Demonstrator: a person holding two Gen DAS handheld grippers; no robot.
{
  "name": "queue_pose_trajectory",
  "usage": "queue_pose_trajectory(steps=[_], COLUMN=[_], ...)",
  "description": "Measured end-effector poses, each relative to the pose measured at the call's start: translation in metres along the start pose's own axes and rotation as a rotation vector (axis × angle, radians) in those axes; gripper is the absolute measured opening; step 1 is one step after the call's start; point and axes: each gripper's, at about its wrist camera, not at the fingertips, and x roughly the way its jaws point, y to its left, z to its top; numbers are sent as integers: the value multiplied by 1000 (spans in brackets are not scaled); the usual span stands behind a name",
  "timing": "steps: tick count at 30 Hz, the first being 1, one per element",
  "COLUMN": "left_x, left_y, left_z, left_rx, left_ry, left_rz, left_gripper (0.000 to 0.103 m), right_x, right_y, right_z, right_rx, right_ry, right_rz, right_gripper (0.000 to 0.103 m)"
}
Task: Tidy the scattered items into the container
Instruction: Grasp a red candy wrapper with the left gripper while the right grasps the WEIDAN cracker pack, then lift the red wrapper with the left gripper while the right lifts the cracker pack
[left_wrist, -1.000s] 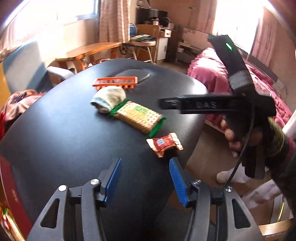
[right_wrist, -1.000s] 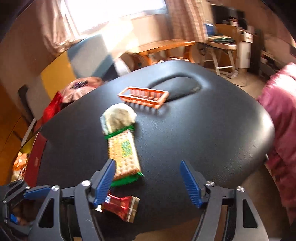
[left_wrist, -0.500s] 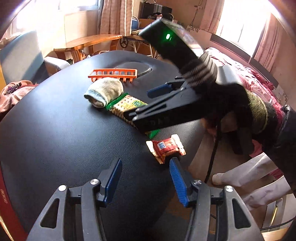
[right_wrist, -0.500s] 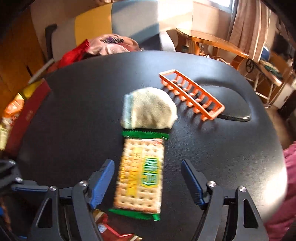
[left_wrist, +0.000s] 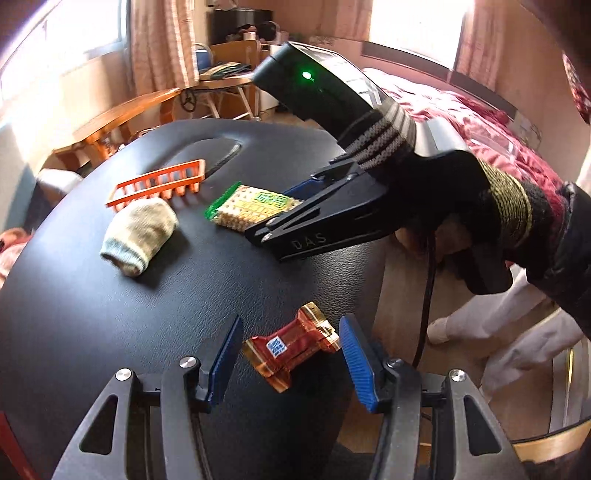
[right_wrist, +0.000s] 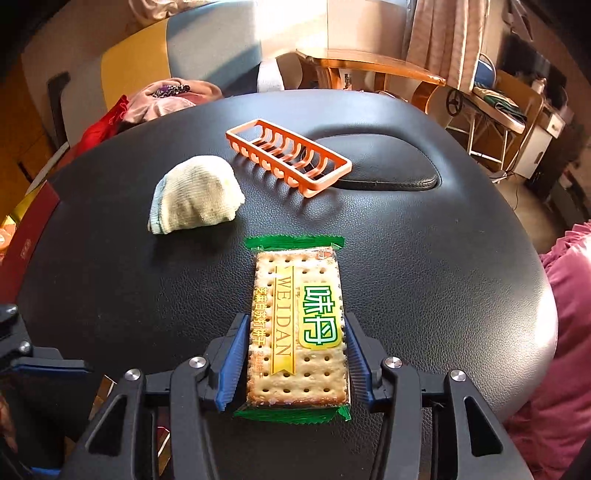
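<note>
Left gripper (left_wrist: 290, 360): jaws spread wide, low over the black counter (left_wrist: 92, 314); a red-and-gold candy wrapper (left_wrist: 291, 345) is seen lying between the blue pads (left_wrist: 356, 363), touched by neither.

Ahead and left of these jaws a rolled beige sock (left_wrist: 140, 234) is noted, with the orange slatted container (left_wrist: 159, 184) just beyond it, lying empty.

Right gripper (right_wrist: 295, 363): jaws closed in on the near half of the cracker packet (right_wrist: 297, 325), one pad pressed to each long side; the packet's green far end sticks out ahead of the jaws, and the packet lies flat on the counter (right_wrist: 443, 258).

Ahead and left of the right jaws the sock (right_wrist: 195, 201) is seen, apart from the packet; the container (right_wrist: 288, 155) sits farther ahead, beside a sunken oval in the counter
</note>
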Motion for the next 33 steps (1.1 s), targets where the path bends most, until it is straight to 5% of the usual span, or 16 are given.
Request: queue_pose_trajectory(steps=[6, 11, 18, 25, 30, 33], left_x=[14, 24, 17, -9, -37, -52], left_y=[-2, 7, 23, 60, 82, 96], left_z=[2, -1, -13, -48, -87, -110], left_rx=[134, 117, -7, -232, -379, -479], left_ry=[67, 114, 106, 94, 83, 72], left_rz=[-56, -36, 12, 117, 212, 259], left_gripper=[55, 55, 49, 43, 42, 42], right_x=[1, 1, 4, 5, 0, -1], right_y=[1, 2, 10, 17, 30, 47], right_z=[2, 3, 2, 0, -3, -5], right_rx=[15, 18, 1, 26, 22, 18], right_ry=[-10, -16, -19, -41, -68, -73], right_rz=[24, 31, 8, -40, -61, -38], right_gripper=[56, 58, 67, 70, 50, 50])
